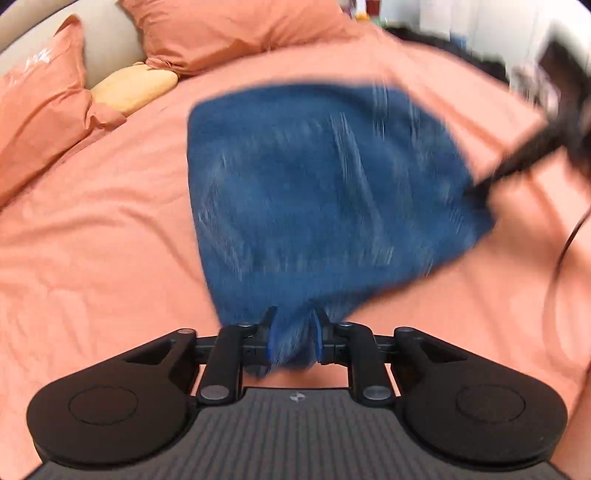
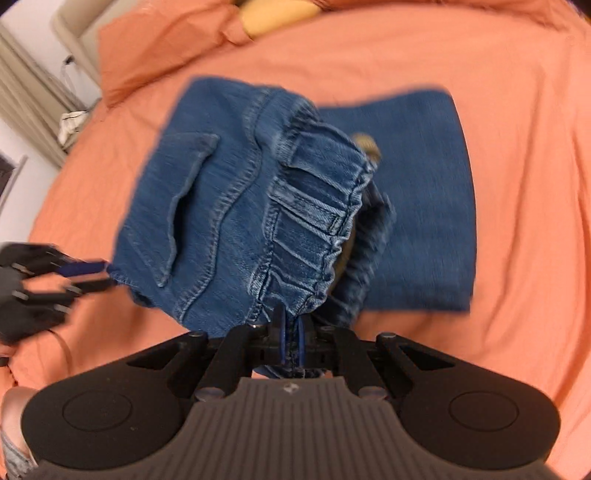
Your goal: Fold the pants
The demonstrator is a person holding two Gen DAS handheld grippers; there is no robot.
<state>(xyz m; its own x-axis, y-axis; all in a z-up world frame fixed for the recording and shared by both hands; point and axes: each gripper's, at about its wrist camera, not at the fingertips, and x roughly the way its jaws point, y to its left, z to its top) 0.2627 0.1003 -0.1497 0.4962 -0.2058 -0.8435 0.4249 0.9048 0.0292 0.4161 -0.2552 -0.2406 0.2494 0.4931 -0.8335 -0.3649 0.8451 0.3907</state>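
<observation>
Blue denim pants (image 1: 317, 192) hang lifted over an orange bed sheet (image 1: 110, 221). My left gripper (image 1: 293, 332) is shut on a bunched corner of the pants. My right gripper (image 2: 290, 339) is shut on the elastic waistband (image 2: 317, 206), beside a back pocket (image 2: 184, 210). The rest of the pants (image 2: 424, 206) lies flat on the sheet (image 2: 517, 184) beyond. The right gripper also shows blurred in the left wrist view (image 1: 480, 192), pinching the far corner. The left gripper shows in the right wrist view (image 2: 99, 275), pinching the left corner.
Orange pillows (image 1: 229, 29) and a yellow cushion (image 1: 136, 86) lie at the head of the bed. A radiator (image 2: 33, 107) stands by the wall at the left. A dark cable (image 1: 569, 240) hangs at the right.
</observation>
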